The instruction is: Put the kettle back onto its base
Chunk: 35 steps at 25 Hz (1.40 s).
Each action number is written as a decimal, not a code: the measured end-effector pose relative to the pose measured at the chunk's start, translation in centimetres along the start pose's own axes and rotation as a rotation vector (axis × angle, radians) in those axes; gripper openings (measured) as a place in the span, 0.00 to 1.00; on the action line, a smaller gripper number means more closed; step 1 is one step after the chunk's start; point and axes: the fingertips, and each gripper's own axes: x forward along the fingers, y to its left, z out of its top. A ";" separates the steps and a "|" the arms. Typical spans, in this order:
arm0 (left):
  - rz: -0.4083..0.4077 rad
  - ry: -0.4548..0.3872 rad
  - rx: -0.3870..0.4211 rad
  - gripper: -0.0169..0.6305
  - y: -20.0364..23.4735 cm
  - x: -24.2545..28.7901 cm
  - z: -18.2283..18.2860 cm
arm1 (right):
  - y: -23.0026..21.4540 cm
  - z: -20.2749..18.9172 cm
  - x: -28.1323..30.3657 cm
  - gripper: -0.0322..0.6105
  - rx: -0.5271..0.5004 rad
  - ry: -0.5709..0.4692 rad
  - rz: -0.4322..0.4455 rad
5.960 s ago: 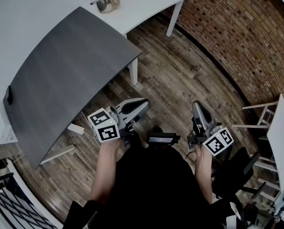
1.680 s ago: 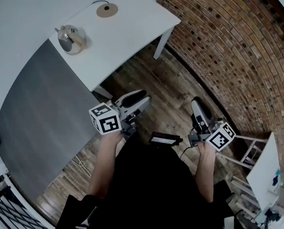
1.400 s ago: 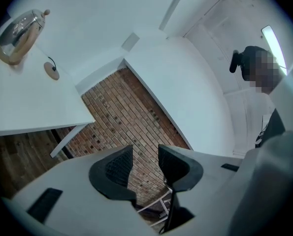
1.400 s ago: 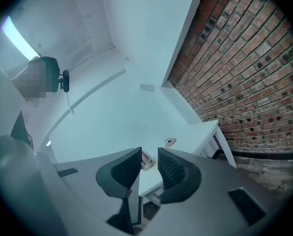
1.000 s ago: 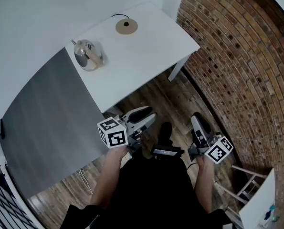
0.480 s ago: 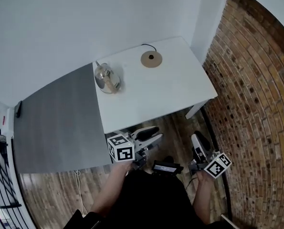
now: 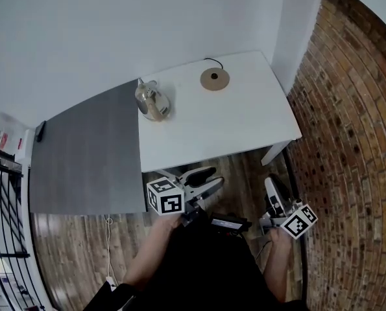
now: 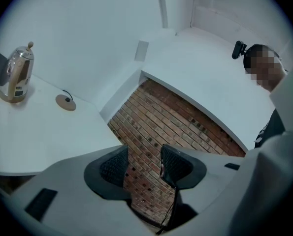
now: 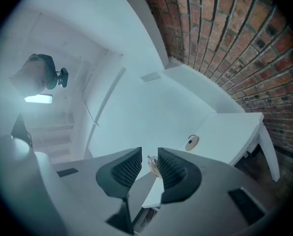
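A shiny metal kettle stands upright on the white table, at its left edge beside the grey table. Its round tan base lies apart from it, further right near the wall, with a black cord. In the left gripper view the kettle is far left and the base right of it. My left gripper hovers at the table's front edge, jaws opening, nothing between them. My right gripper is open and empty further right; through its jaws the kettle shows far off, the base to the right.
A grey table adjoins the white one on the left, with a small dark object at its far end. A brick wall runs along the right. A black railing stands at far left. The floor is wood.
The person has walked up to the white table; kettle and base now sit nearer and more centred. Both grippers have come to the table's front edge, and the left jaws stand wider.
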 end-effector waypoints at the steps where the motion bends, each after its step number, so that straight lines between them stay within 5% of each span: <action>1: 0.000 0.001 -0.001 0.36 0.0 0.2 0.0 | -0.1 0.1 0.1 0.18 0.004 -0.001 0.004; 16: -0.080 0.053 0.009 0.32 0.0 4.4 1.6 | -2.7 2.2 0.3 0.18 0.017 -0.020 -0.023; 24: -0.149 -0.027 -0.054 0.12 3.7 6.5 4.9 | -4.5 3.7 4.1 0.18 -0.009 0.016 -0.069; 35: -0.096 -0.139 -0.107 0.31 12.7 5.5 11.8 | -6.1 5.2 15.2 0.18 -0.118 0.149 -0.100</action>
